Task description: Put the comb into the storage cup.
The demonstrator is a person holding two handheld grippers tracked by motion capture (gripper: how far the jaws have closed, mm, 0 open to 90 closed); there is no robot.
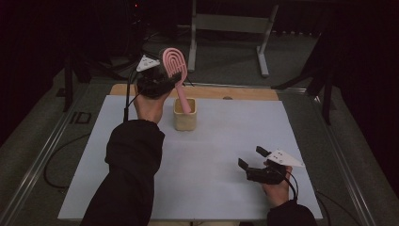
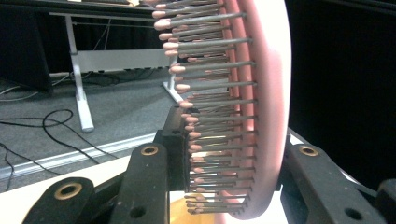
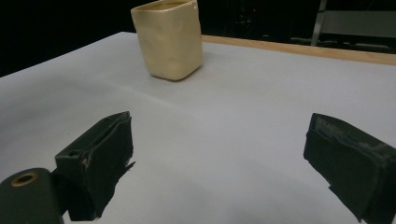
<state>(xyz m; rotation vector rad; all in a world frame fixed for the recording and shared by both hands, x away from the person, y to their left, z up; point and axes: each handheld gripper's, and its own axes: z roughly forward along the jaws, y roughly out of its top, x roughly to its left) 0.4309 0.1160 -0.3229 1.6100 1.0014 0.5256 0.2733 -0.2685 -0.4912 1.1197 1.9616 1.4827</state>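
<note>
A pink hairbrush point(image 1: 174, 64) stands nearly upright, head up, with its handle end down inside a cream cup point(image 1: 184, 120) at the back middle of the table. My left gripper point(image 1: 170, 79) is shut on the brush just below the head. In the left gripper view the bristles and pink back point(image 2: 266, 102) sit between the two black jaws, and a bit of the cup point(image 2: 180, 212) shows below. My right gripper point(image 1: 251, 157) rests open near the front right, jaws wide apart and nothing between them. The right gripper view looks past that gripper point(image 3: 219, 154) toward the cup point(image 3: 168, 39).
A white sheet point(image 1: 211, 155) covers the table, with a wooden strip point(image 1: 235, 92) along its far edge. Behind the table a grey metal stand point(image 1: 230, 28) sits on the floor, with cables point(image 2: 42, 126) lying around it. Dark curtains close off the sides.
</note>
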